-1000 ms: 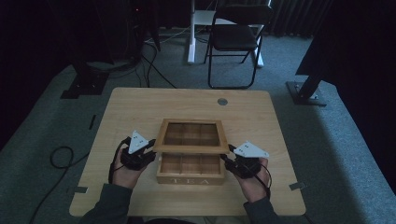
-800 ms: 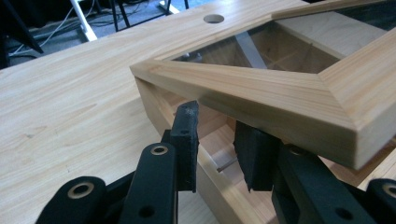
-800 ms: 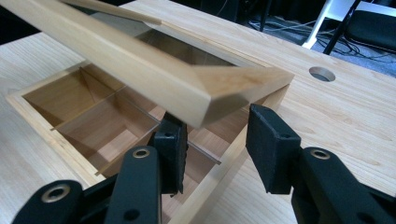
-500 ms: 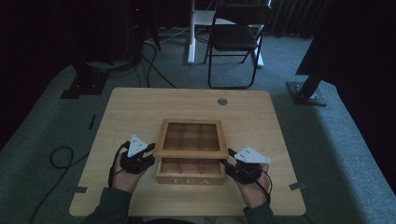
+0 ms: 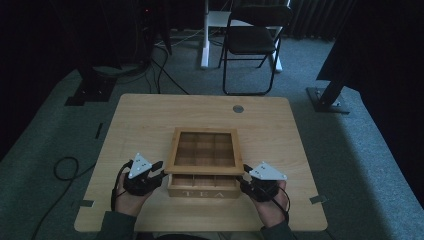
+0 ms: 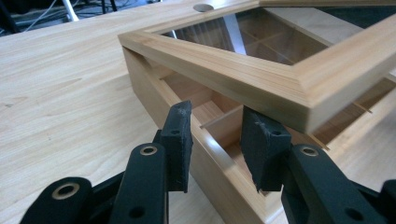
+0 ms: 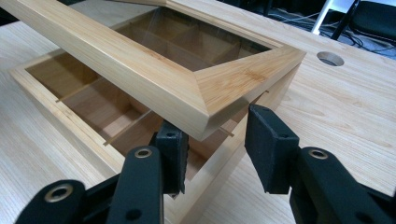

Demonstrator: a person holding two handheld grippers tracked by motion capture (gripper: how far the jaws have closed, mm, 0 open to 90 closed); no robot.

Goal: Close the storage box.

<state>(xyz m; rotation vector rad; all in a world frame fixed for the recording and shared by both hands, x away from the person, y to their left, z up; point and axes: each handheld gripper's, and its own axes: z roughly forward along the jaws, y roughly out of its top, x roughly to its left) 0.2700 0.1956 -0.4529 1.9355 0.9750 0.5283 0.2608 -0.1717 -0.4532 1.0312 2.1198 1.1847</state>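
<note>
A wooden tea box (image 5: 202, 192) sits near the table's front edge, its glass-paned lid (image 5: 204, 169) tilted up over the compartments. My left gripper (image 5: 159, 172) straddles the box's left wall (image 6: 205, 154), one finger outside and one inside. Its jaws have just been opening and stand off the wood. My right gripper (image 5: 246, 177) straddles the right wall (image 7: 219, 154) the same way, with a small gap at the pads. The lid's front corners (image 6: 308, 109) (image 7: 205, 119) hang just above the inner fingers; I cannot tell whether they rest on them.
The wooden table (image 5: 140, 125) has a round cable hole (image 5: 238, 108) behind the box. A folding chair (image 5: 252, 45) and stand bases (image 5: 327, 100) are on the carpet beyond the far edge. Cables trail on the floor at the left.
The lid's front edge has dropped closer to the box front. My left hand has slid slightly back and down beside the box. The right hand has stayed put.
</note>
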